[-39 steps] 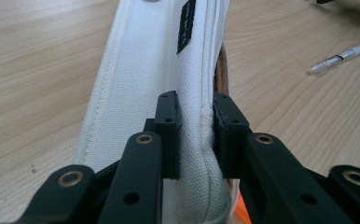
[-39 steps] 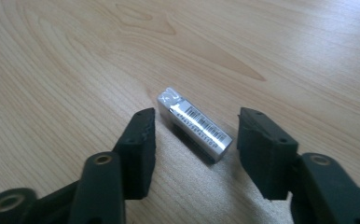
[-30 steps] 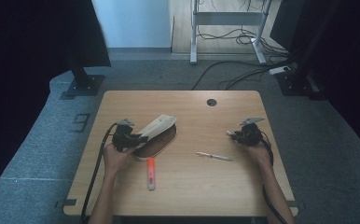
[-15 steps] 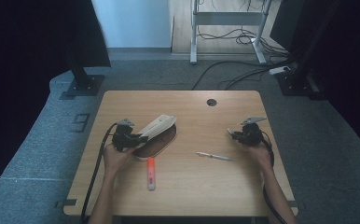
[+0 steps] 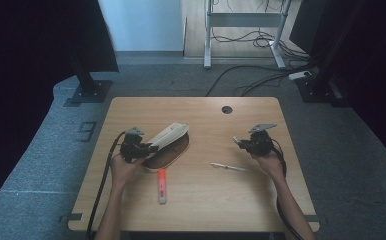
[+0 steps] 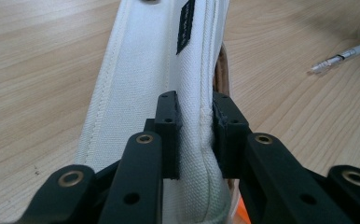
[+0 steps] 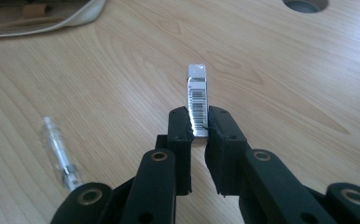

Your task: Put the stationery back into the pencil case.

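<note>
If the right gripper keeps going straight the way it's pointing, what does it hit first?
Probably nothing soon. The right gripper, shut on a small barcoded eraser, points over bare wooden table; the cable hole lies off to one side. Depth is unclear.

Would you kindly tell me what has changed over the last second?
The right claw, clamped on a small barcoded eraser, has lifted slightly off the table. The left claw stays pinching the pencil case flap; the highlighter and pen lie unmoved.
</note>
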Motion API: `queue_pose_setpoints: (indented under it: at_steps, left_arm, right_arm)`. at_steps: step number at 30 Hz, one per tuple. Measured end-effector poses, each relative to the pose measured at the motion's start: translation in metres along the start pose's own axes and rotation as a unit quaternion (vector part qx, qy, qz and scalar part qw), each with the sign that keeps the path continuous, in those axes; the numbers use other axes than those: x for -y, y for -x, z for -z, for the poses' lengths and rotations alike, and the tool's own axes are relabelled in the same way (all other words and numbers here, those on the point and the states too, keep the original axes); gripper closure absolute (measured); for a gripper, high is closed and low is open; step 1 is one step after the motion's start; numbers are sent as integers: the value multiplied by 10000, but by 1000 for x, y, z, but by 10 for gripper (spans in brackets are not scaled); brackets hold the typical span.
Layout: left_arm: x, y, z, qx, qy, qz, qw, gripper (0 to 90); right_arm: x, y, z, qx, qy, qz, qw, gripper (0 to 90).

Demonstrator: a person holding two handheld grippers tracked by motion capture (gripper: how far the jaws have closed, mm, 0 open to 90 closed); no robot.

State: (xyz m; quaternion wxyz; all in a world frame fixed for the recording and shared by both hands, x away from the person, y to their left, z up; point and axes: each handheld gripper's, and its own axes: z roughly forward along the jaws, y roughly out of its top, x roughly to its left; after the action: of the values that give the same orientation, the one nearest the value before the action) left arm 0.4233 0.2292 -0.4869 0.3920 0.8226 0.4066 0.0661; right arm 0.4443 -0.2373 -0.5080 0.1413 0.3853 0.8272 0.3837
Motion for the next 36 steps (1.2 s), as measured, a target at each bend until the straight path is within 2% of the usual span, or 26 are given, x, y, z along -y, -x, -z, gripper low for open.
queue_pose_setpoints:
  at_steps: [4, 20, 36]
  left_arm:
    - [0, -1, 0, 37, 3, 64, 10000, 743]
    - [0, 0, 0, 35, -4, 40, 10000, 740]
    - [0, 1, 1, -27, 24, 10, 10000, 747]
  right_arm:
    - [-7, -9, -4, -81, 3, 92, 9999, 782]
    - [-32, -39, -27, -398, -9, 294, 9988, 781]
    - [-50, -62, -49, -574, -45, 436, 9974, 781]
